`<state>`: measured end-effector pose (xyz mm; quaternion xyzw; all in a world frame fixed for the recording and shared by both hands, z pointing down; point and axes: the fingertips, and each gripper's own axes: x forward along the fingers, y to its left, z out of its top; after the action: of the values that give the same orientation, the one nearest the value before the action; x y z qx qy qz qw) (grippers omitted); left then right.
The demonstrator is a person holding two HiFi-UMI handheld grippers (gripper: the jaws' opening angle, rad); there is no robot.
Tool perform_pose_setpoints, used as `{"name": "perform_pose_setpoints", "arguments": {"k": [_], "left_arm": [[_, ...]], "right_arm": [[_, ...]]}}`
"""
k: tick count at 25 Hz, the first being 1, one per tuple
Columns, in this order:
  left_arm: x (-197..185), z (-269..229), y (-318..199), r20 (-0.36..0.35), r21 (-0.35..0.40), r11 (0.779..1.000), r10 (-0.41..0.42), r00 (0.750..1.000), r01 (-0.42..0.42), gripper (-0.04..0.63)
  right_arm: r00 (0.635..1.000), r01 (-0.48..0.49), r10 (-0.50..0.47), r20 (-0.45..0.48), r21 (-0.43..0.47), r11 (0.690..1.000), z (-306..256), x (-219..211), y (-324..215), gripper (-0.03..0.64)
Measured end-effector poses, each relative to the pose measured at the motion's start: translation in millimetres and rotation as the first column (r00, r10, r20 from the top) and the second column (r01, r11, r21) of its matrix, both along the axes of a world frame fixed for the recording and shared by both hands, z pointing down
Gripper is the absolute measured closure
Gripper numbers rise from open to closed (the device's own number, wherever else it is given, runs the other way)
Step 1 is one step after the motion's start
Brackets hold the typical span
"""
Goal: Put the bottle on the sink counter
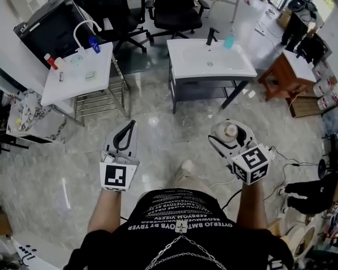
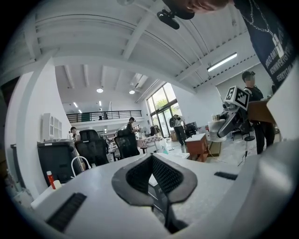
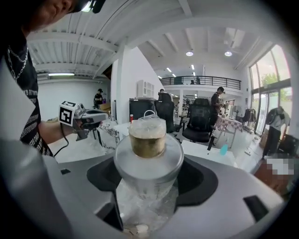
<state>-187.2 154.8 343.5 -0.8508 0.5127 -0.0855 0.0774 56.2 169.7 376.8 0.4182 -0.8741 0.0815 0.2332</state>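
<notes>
My right gripper [image 1: 227, 133] is shut on a clear bottle [image 1: 231, 128] with a frosted shoulder and a pale cap; in the right gripper view the bottle [image 3: 148, 149] stands upright between the jaws. I hold it over the floor, well short of the white sink counter [image 1: 232, 67], which carries a black faucet [image 1: 212, 36] and a teal bottle [image 1: 228, 41]. My left gripper [image 1: 130, 125] hangs at the left with its jaws shut on nothing [image 2: 151, 158]. A second white sink counter [image 1: 74, 84] stands at the far left.
On the left counter are a white faucet [image 1: 84, 29], a blue bottle [image 1: 94, 45] and a red one [image 1: 50, 61]. Black office chairs [image 1: 177, 16] stand behind. A wooden stool [image 1: 288, 74] and cables [image 1: 296, 158] lie to the right.
</notes>
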Motion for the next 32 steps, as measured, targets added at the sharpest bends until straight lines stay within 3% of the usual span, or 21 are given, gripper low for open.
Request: {"name": "perform_pose_setpoints", "arguments": {"k": [3,11,18,32], "left_arm": [[20,-2,-28,-0.002,0.000,1.000,-0.011,1.000,0.011,0.589],[76,-12,-82,0.015,0.015,0.999,-0.036,0.999,0.035,0.590],[114,-13,-105,0.040,0.013,0.998,-0.054,0.998,0.053,0.589],[125,-1,-161,0.026,0.004,0.998,-0.060,0.998,0.060,0.589]], "right_arm": [[0.999,0.040,-0.040,-0.031,-0.001,0.999,2,14,-23,0.285],[0.997,0.071,-0.071,-0.004,0.005,0.997,7,64,-81,0.285],[0.994,0.110,-0.110,-0.010,0.004,0.994,14,98,-114,0.285],[0.994,0.110,-0.110,0.018,-0.036,0.993,28,109,-171,0.285]]}}
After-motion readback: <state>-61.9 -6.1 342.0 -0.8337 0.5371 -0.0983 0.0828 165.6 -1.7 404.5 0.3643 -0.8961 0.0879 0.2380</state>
